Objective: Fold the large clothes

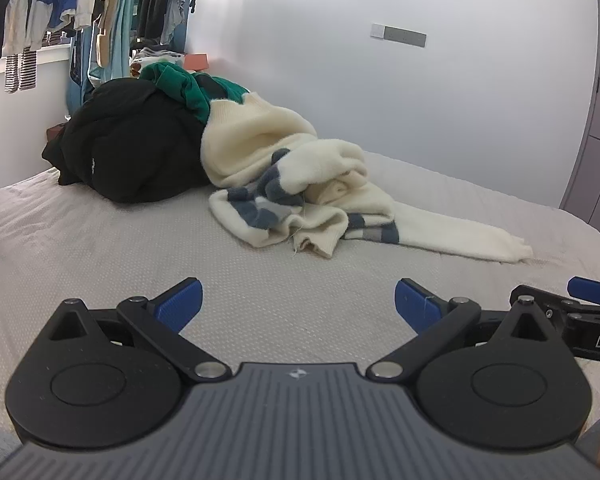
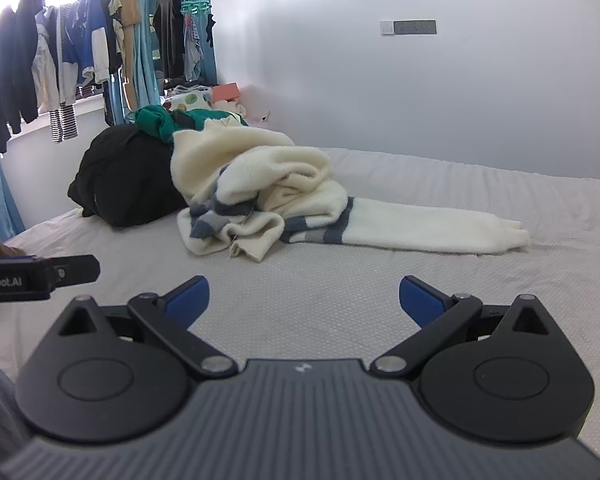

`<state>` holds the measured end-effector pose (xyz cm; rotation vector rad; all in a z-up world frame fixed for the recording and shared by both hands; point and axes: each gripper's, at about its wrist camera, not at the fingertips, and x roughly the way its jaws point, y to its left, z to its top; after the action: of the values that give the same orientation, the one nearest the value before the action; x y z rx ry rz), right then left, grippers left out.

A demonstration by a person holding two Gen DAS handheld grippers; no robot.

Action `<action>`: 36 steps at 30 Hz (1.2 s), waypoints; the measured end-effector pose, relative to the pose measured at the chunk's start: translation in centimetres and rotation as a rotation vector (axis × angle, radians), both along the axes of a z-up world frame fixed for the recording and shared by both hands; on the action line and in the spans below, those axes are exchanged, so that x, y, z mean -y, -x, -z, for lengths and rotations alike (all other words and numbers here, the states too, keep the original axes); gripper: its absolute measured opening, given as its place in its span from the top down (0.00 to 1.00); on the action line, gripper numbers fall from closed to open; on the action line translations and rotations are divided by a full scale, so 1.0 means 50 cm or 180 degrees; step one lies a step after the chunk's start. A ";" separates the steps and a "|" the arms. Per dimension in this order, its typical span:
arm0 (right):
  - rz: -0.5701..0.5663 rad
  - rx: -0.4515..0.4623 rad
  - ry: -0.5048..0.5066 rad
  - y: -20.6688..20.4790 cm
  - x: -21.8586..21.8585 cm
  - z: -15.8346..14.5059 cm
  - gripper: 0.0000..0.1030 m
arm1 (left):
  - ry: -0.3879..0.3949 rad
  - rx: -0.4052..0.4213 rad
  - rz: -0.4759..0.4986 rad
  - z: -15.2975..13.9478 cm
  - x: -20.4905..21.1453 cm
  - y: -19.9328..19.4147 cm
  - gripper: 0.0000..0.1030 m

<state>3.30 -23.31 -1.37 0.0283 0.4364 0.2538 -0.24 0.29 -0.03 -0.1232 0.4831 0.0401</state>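
Observation:
A crumpled cream sweater (image 1: 276,160) (image 2: 252,172) with blue-grey stripes lies on the bed, one sleeve (image 1: 460,236) (image 2: 432,228) stretched out to the right. Behind it sit a black garment (image 1: 132,140) (image 2: 128,176) and a green one (image 1: 180,84) (image 2: 156,120) in a heap. My left gripper (image 1: 298,304) hovers open over bare sheet, well short of the sweater. My right gripper (image 2: 304,300) is likewise open with nothing between its blue pads (image 2: 190,298). Each gripper shows at the edge of the other's view.
The bed (image 1: 100,240) (image 2: 500,300) has a pale textured sheet. Clothes hang on a rail (image 1: 80,8) (image 2: 80,40) at the back left by a window. A white wall (image 1: 380,100) runs behind; a grey wardrobe (image 1: 596,140) stands at the right.

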 end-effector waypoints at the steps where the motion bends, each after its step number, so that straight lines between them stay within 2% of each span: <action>1: -0.0002 0.0005 0.0007 0.002 -0.001 0.000 0.00 | -0.0002 -0.0001 0.0001 -0.001 0.000 0.000 0.00; 36: 0.0032 -0.0003 0.0048 -0.001 -0.005 0.009 0.00 | -0.0042 0.0015 0.0014 0.001 0.000 0.001 0.00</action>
<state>3.35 -23.07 -1.84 0.0158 0.4389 0.2408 -0.27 0.29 -0.08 -0.1092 0.4782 0.0387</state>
